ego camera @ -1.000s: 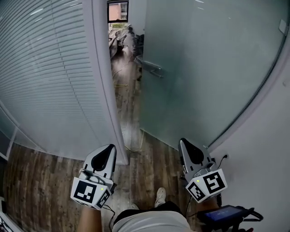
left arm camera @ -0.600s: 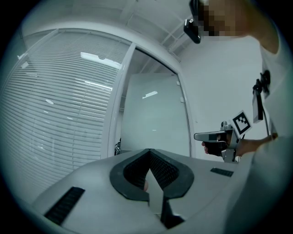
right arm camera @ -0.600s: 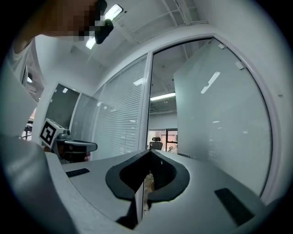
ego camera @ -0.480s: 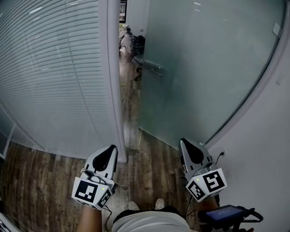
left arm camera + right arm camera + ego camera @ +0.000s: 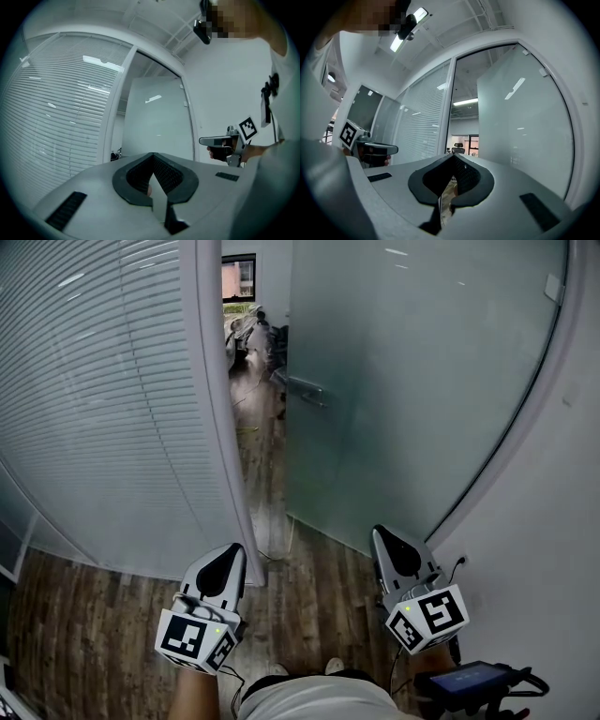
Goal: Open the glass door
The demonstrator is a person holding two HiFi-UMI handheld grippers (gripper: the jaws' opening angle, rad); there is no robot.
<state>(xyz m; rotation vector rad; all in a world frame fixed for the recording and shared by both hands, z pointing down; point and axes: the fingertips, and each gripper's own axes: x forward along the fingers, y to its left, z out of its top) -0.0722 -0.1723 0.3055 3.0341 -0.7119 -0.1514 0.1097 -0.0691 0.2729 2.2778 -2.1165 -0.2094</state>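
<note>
Glass door point(image 5: 403, 381): frosted pane, far and right of centre. It stands partly open, its left edge apart from the white frame post point(image 5: 211, 399) and set a little farther off than the post.
Door handle point(image 5: 307, 390): a metal bar on the door's left edge, far from both grippers, with nothing touching it.
Opening point(image 5: 258, 437): a narrow gap between post and door, with wood floor running through it. An office chair point(image 5: 458, 147) and some dark items I cannot make out sit in the far room.
Left side: a glass partition with slatted blinds point(image 5: 103, 399) meets the post.
Right side: a plain white wall point(image 5: 548, 549) runs beside the door's curved frame.
Floor point(image 5: 84, 615): dark wood planks, near.
Left gripper point(image 5: 231, 554): near, just in front of the foot of the post and pointing level toward the opening. Its fingers are closed together, nothing between them.
Right gripper point(image 5: 382, 542): near and right, pointing level at the lower part of the door without touching it. Its fingers are pressed together and empty.
Grippers to each other: side by side, well apart.
Handheld device point(image 5: 464, 679): a dark screened unit at the near right edge, below the right gripper.
</note>
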